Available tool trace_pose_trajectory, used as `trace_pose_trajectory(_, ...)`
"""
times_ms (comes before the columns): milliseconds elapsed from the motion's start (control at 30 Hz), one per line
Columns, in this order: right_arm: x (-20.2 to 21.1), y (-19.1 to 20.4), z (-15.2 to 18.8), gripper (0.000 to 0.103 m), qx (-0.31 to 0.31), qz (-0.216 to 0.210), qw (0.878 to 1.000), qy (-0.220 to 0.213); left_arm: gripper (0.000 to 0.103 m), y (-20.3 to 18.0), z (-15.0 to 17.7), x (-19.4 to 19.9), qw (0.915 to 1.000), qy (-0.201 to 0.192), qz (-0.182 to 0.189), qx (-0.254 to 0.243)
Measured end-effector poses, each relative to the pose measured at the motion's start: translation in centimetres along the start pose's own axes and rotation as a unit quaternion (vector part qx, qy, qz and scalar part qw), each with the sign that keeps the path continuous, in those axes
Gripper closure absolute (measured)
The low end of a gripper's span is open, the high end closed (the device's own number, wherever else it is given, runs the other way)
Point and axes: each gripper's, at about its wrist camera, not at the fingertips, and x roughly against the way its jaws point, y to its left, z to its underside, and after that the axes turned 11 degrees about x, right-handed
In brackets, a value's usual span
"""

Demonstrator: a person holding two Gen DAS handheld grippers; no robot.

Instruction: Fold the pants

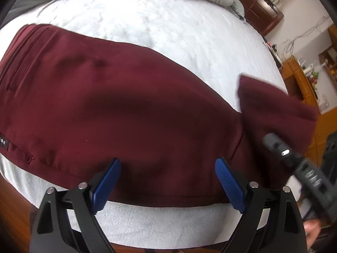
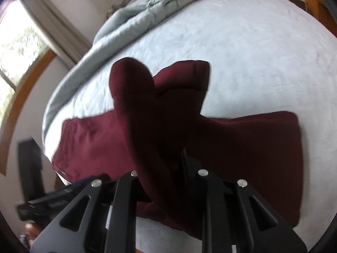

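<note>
Dark maroon cloth pants (image 1: pixel 118 109), spread flat across a pale grey-white plush bed cover (image 1: pixel 168 38), near its front edge. Left gripper (image 1: pixel 168 181) just above the pants' near hem, blue ribbed pads (image 1: pixel 107 181) spread wide, holding nothing. Right gripper (image 2: pixel 168 168) clamped tight on a raised fold of the pants' leg end. Beyond the pants, a rumpled grey-green quilt (image 2: pixel 143 14); left of it, a wood-framed window (image 2: pixel 16 48); a brown wooden dresser (image 1: pixel 299 80) beside the bed.
</note>
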Motion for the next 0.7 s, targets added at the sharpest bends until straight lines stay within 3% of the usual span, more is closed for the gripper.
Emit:
trace_pose_trajectory(167, -2.0, 0.4, 1.4, 0.081, 0.026, 0.017, 0.999, 0.023, 0.012, 0.8, -0.4, 0.0, 0.9994, 0.011, 0.026, 0.020)
trace_pose_trajectory(267, -2.1, 0.4, 1.8, 0.072, 0.036, 0.015, 0.999, 0.025, 0.012, 1.2, -0.6, -0.5, 0.9973, 0.030, 0.054, 0.040)
trace_pose_trajectory(367, -2.0, 0.7, 1.9, 0.050, 0.039, -0.008, 0.999, 0.029, 0.012, 1.2, -0.8, -1.1, 0.9930, 0.053, 0.088, 0.058)
trace_pose_trajectory(533, -1.5, 1.6, 2.4, 0.039, 0.070, -0.036, 0.996, 0.046, 0.012, 0.6, -1.2, -2.1, 0.9922, 0.067, 0.092, 0.051)
trace_pose_trajectory(700, 0.1, 0.5, 3.0, 0.031, 0.038, -0.116, 0.991, 0.056, 0.012, -0.1, -1.6, -2.5, 0.9921, 0.077, 0.088, 0.044)
